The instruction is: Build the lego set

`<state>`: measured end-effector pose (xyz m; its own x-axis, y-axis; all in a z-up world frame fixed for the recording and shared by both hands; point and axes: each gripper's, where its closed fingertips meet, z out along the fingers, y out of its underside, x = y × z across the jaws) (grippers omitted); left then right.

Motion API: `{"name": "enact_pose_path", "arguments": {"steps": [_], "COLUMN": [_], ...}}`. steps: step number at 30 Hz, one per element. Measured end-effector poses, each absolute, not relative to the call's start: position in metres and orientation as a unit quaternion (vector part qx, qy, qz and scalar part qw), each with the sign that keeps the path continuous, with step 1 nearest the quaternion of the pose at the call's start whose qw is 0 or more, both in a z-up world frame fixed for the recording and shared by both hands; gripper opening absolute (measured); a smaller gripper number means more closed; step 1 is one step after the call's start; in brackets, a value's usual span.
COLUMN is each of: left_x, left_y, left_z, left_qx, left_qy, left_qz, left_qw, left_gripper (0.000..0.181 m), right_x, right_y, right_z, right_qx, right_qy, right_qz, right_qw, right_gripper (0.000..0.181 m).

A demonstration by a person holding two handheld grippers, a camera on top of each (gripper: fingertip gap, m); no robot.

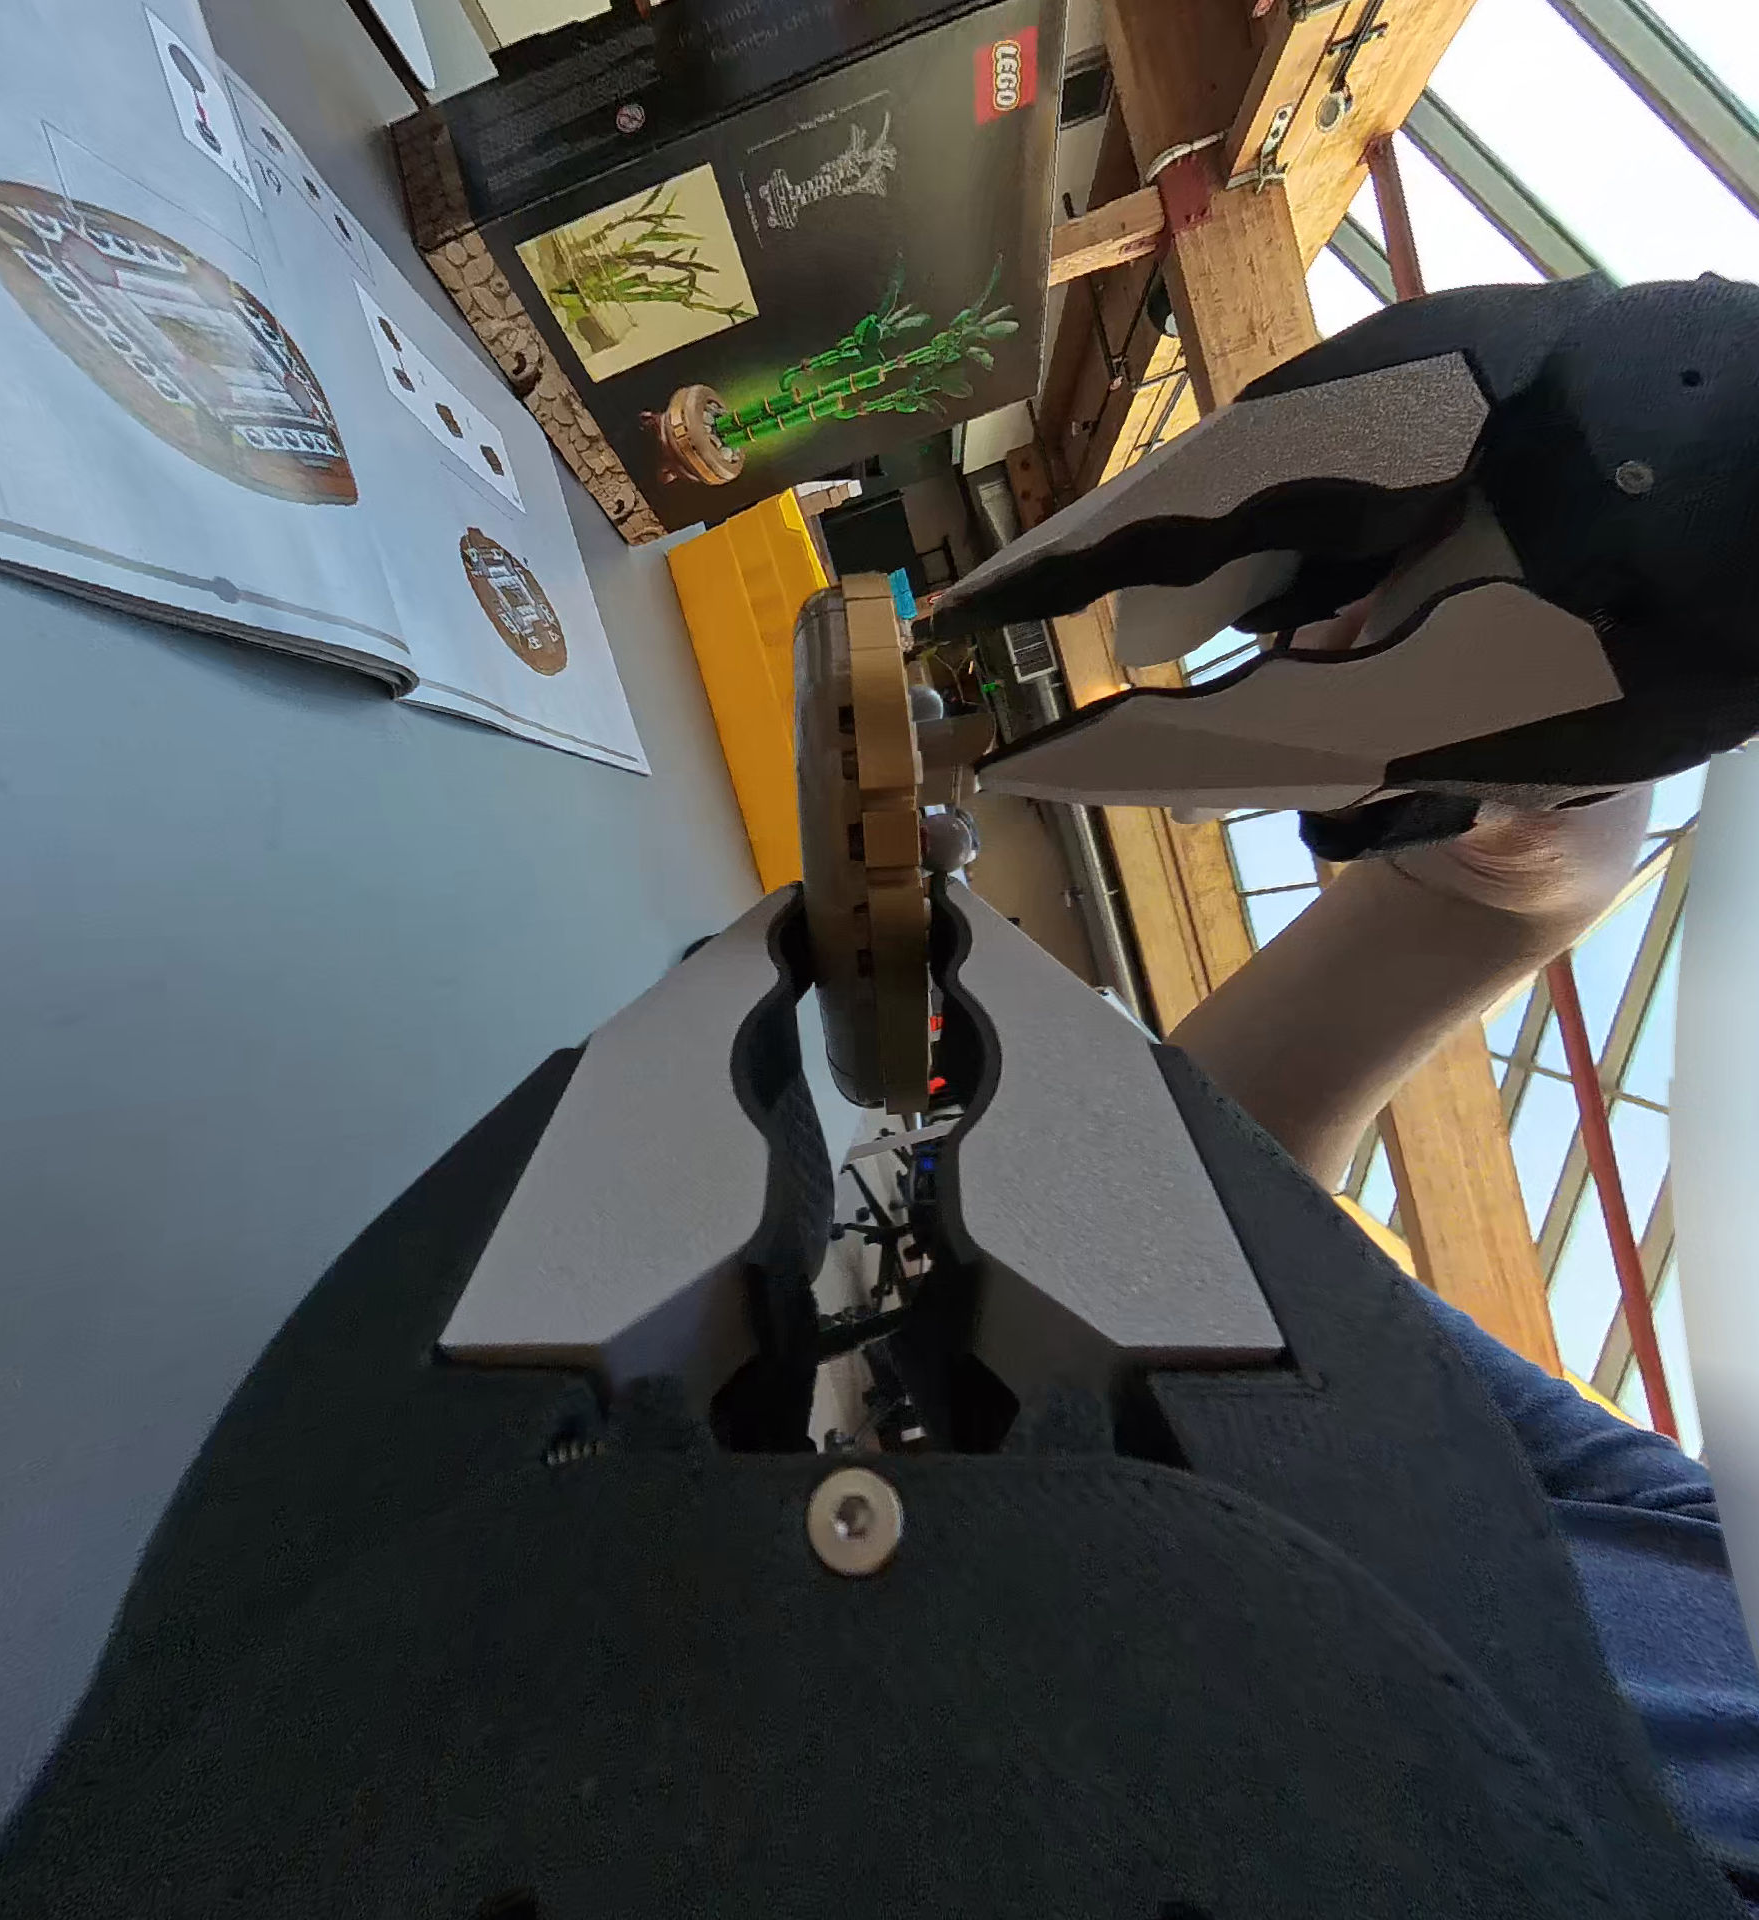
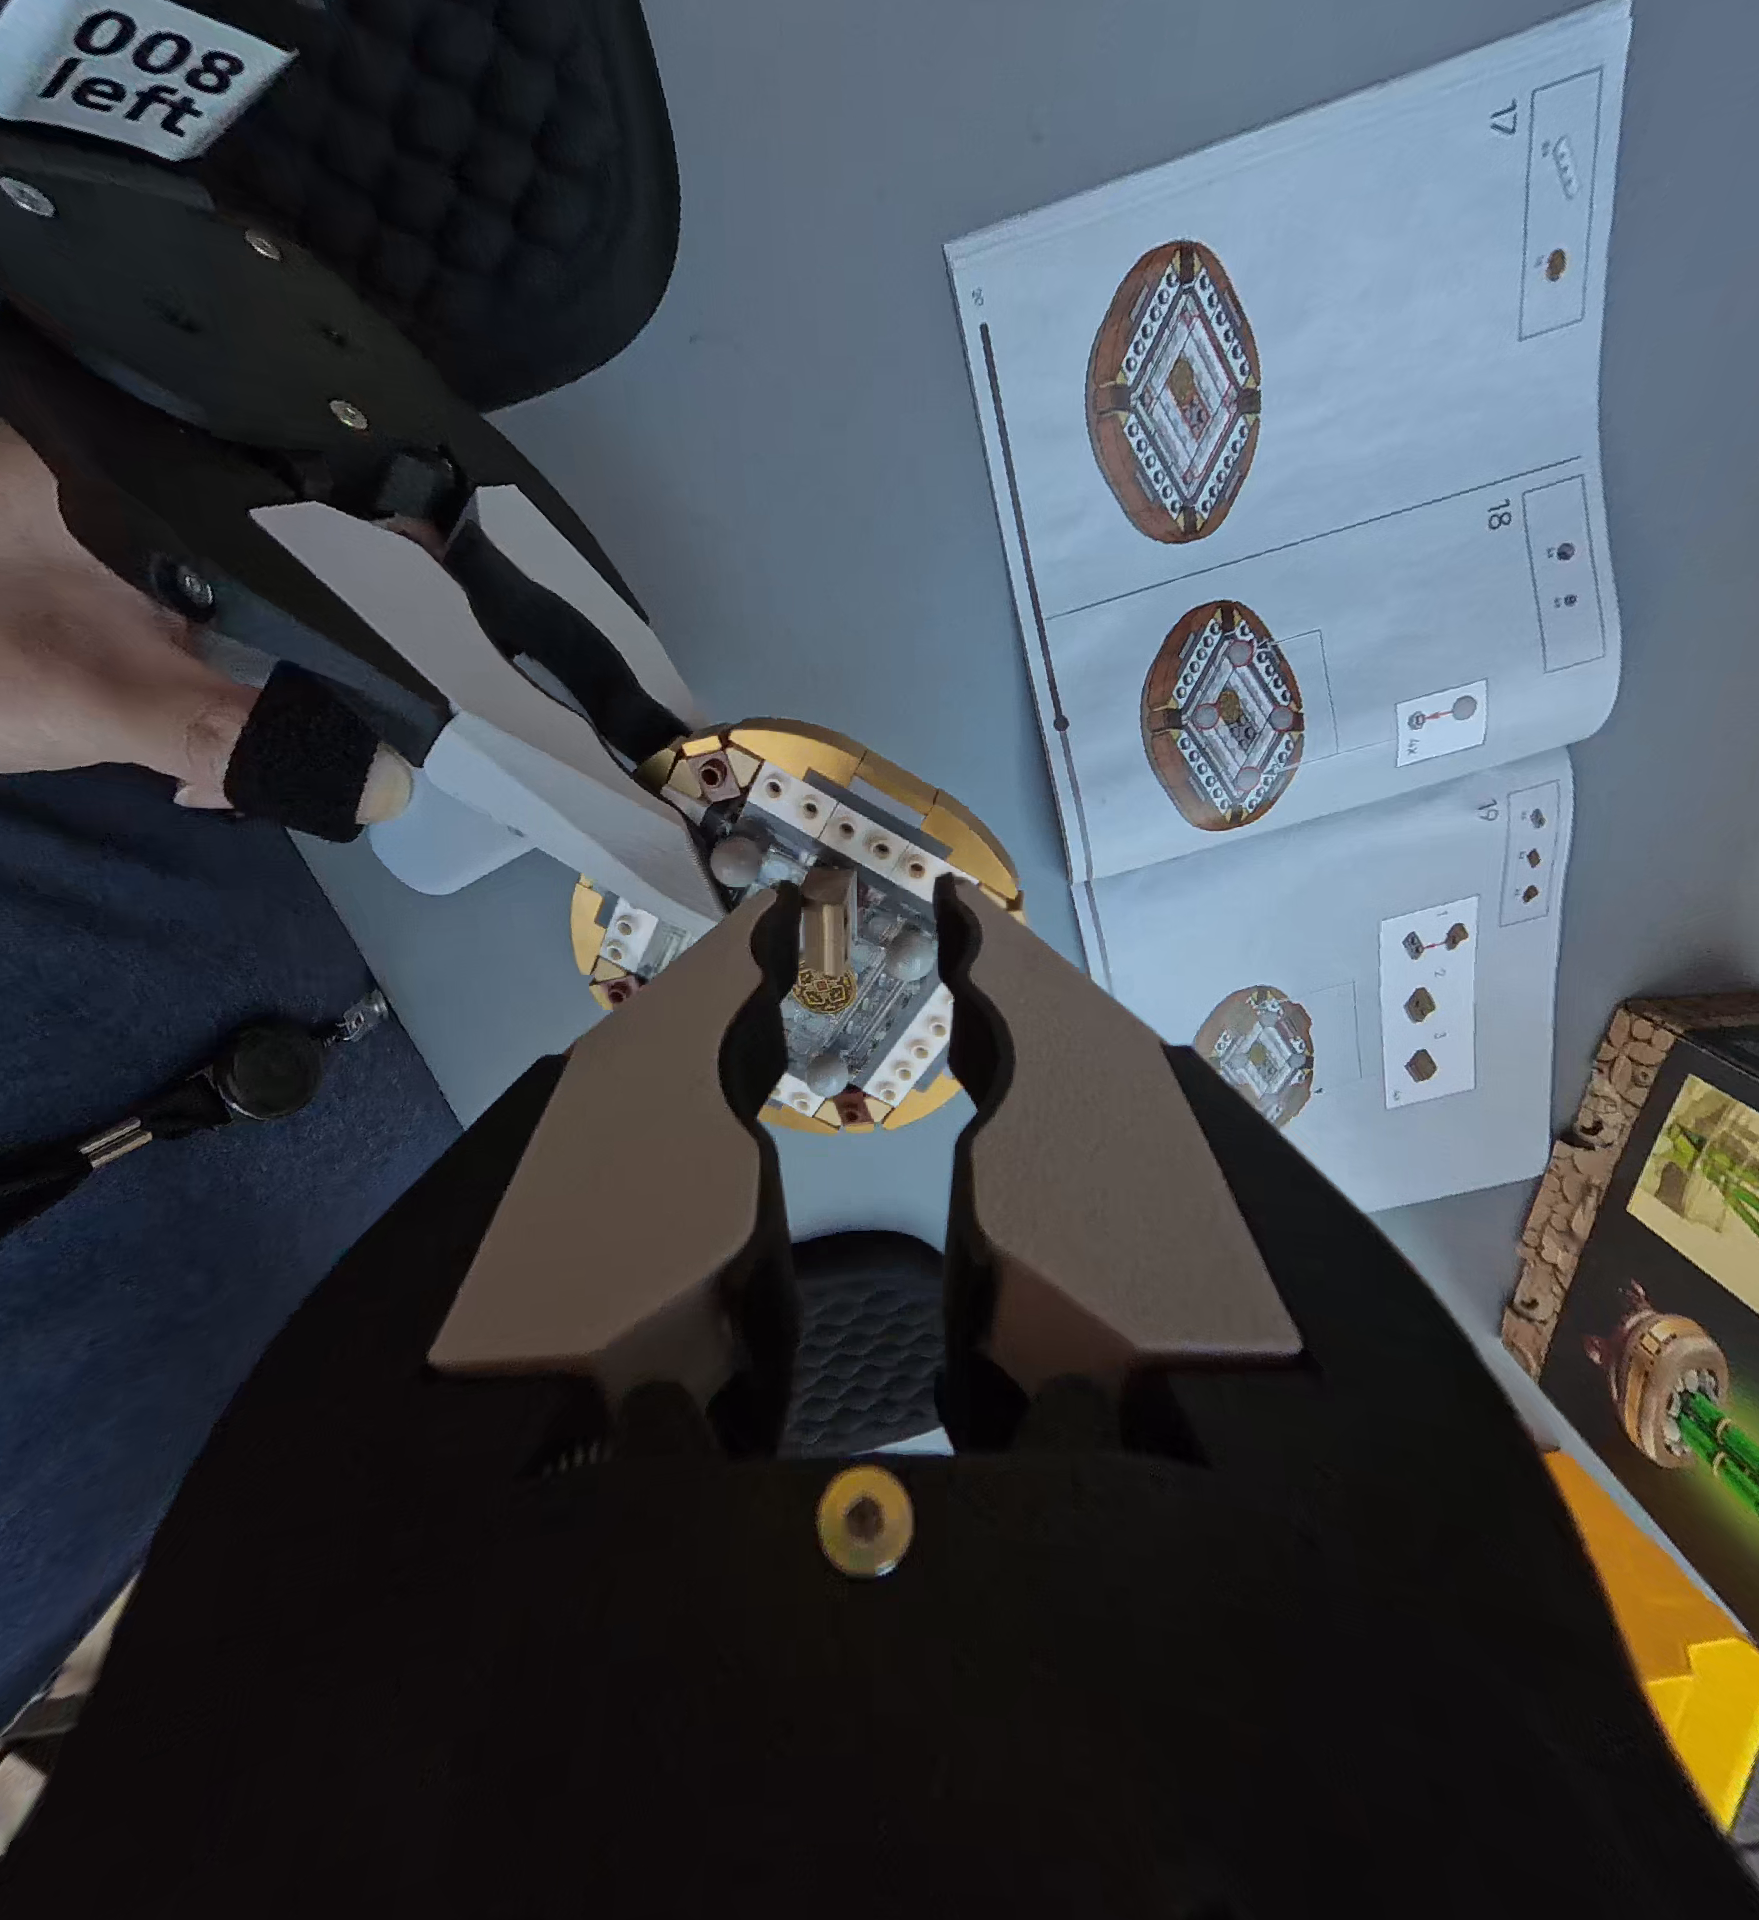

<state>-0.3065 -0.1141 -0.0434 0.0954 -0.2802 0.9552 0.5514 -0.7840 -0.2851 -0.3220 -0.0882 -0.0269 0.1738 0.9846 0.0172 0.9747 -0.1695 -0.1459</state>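
My left gripper [image 1: 867,899] is shut on the rim of a round gold-tan Lego base [image 1: 880,727] and holds it on edge above the table. In the right wrist view the base [image 2: 979,842] faces the camera, showing cream and grey bricks and grey ball studs, with the left gripper [image 2: 693,821] clamped on its upper left rim. A small tan piece [image 2: 825,930] stands out from the base's middle. My right gripper [image 2: 861,888] is open, its jaws apart on either side of that piece. In the left wrist view it [image 1: 956,694] reaches in from the right towards the tan piece [image 1: 953,748].
An open instruction booklet [image 2: 1322,520] lies on the grey table [image 2: 802,312], also in the left wrist view [image 1: 231,416]. A black Lego box [image 1: 802,260] [image 2: 1737,1299] stands beside a yellow bin [image 1: 740,644] [image 2: 1685,1683]. A person's forearm [image 1: 1374,987] and dark blue clothing [image 2: 75,1039] are close. My left and right fingertips are right by each other.
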Motion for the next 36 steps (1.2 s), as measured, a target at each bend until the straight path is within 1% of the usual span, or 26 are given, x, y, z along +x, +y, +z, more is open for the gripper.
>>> {"name": "enact_pose_path", "arguments": {"steps": [5, 8, 12, 16, 18, 19, 22, 24, 25, 28, 31, 32, 34, 36], "left_x": [-0.313, -0.317, -0.318, -0.318, -0.318, -0.318, -0.316, -0.314, -0.312, -0.308, -0.307, -0.307, -0.305, -0.305], "left_y": [-0.115, -0.114, -0.113, -0.113, -0.113, -0.113, -0.115, -0.119, -0.121, -0.126, -0.128, -0.129, -0.131, -0.131], "left_z": [-0.045, -0.047, -0.047, -0.045, -0.044, -0.043, -0.042, -0.04, -0.039, -0.038, -0.039, -0.039, -0.04, -0.041], "left_qx": [-0.661, -0.664, -0.669, -0.675, -0.676, -0.677, -0.678, -0.678, -0.679, -0.685, -0.684, -0.682, -0.685, -0.685], "left_qy": [-0.124, -0.129, -0.128, -0.124, -0.123, -0.122, -0.114, -0.105, -0.099, -0.086, -0.086, -0.086, -0.084, -0.082], "left_qz": [-0.679, -0.674, -0.667, -0.66, -0.658, -0.658, -0.663, -0.668, -0.669, -0.666, -0.671, -0.674, -0.673, -0.674], "left_qw": [0.296, 0.296, 0.301, 0.306, 0.307, 0.308, 0.298, 0.29, 0.287, 0.281, 0.275, 0.27, 0.266, 0.264], "left_gripper": [0.019, 0.019, 0.02, 0.019, 0.02, 0.02, 0.02, 0.02, 0.02, 0.019, 0.019, 0.019, 0.019, 0.019], "right_x": [-0.328, -0.322, -0.33, -0.329, -0.329, -0.329, -0.325, -0.322, -0.32, -0.318, -0.322, -0.321, -0.322, -0.326], "right_y": [-0.087, -0.083, -0.094, -0.095, -0.1, -0.104, -0.113, -0.121, -0.122, -0.12, -0.118, -0.118, -0.112, -0.109], "right_z": [-0.014, -0.012, -0.016, -0.026, -0.025, -0.024, -0.021, -0.018, -0.018, -0.02, -0.02, -0.021, -0.023, -0.023], "right_qx": [-0.692, -0.669, -0.652, -0.659, -0.649, -0.644, -0.638, -0.636, -0.634, -0.625, -0.617, -0.614, -0.62, -0.623], "right_qy": [-0.706, -0.719, -0.72, -0.715, -0.722, -0.724, -0.727, -0.722, -0.722, -0.731, -0.74, -0.743, -0.742, -0.739], "right_qz": [0.085, 0.085, 0.149, 0.162, 0.179, 0.193, 0.23, 0.267, 0.275, 0.273, 0.267, 0.264, 0.253, 0.253], "right_qw": [0.129, 0.168, 0.187, 0.168, 0.16, 0.154, 0.106, 0.048, 0.02, -0.024, -0.035, -0.04, -0.041, -0.036], "right_gripper": [0.028, 0.028, 0.026, 0.023, 0.007, 0.006, 0.006, 0.005, 0.005, 0.005, 0.004, 0.006, 0.014, 0.014]}}
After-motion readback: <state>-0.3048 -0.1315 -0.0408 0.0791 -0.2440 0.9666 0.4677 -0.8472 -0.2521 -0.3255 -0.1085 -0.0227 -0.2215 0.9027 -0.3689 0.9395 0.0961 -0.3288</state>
